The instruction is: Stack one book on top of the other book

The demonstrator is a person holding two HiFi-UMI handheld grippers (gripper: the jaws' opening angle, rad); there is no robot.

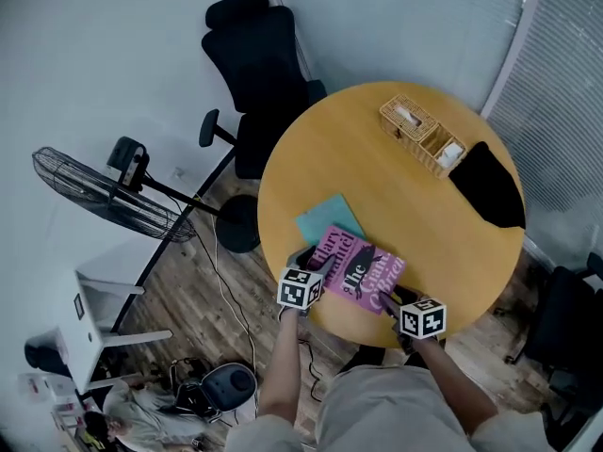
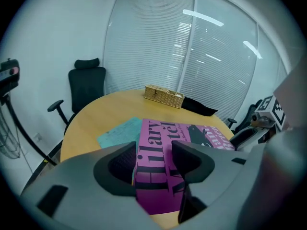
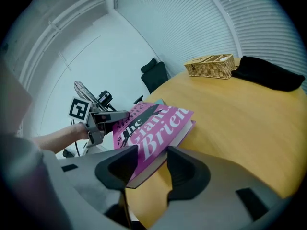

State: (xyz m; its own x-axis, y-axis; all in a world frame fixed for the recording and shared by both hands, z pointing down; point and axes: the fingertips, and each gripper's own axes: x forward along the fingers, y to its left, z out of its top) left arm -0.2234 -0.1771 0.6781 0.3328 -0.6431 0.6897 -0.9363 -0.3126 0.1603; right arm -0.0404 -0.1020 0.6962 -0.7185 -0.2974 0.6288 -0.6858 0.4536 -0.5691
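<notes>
Pinching opposite ends, left tongs and right tongs hold pink book lettered "Hilary", "The Giant".

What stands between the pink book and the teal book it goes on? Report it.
Nothing visible does. The pink book, gripped at its near edge by the left gripper and right gripper, already overlaps the teal book. The wicker basket and black cloth lie far across the table.

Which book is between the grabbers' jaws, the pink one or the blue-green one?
The pink book, with big letters on its cover: the left gripper and the right gripper each hold a corner. The teal book lies ungripped beyond it.
</notes>
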